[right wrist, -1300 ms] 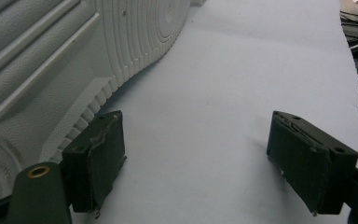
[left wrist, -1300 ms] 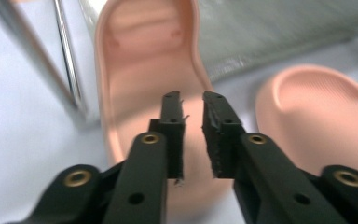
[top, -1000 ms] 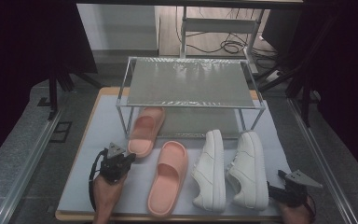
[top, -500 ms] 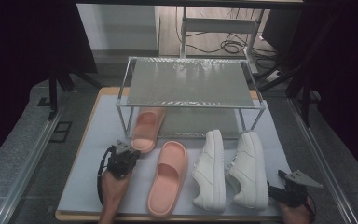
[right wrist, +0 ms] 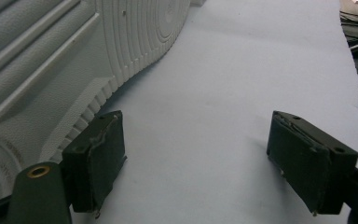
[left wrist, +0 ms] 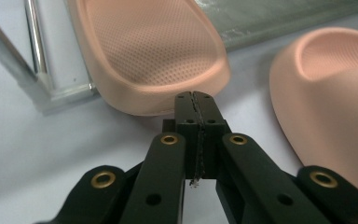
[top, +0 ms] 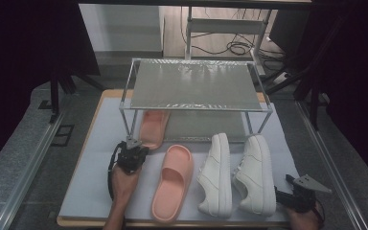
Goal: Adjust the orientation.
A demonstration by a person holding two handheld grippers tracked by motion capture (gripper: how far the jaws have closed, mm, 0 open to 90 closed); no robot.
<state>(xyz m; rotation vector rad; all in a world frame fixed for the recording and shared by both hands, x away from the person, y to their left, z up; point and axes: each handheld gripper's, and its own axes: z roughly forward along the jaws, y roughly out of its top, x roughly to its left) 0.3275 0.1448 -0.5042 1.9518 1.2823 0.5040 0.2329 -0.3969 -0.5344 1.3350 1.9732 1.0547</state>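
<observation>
My left gripper [left wrist: 195,100] is clenched empty, tips at the heel of the pink slipper [left wrist: 154,51] by the rack leg [left wrist: 37,42]; a nudge could jam it vs that leg. Right gripper [right wrist: 198,158] sits released beside the white sneaker [right wrist: 65,60]; prob harmless.

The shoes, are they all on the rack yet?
Not yet. One pink slipper is partly under the rack. The shut left gripper points at its heel. The other slipper and both white sneakers wait on the mat. The right gripper is open.
</observation>
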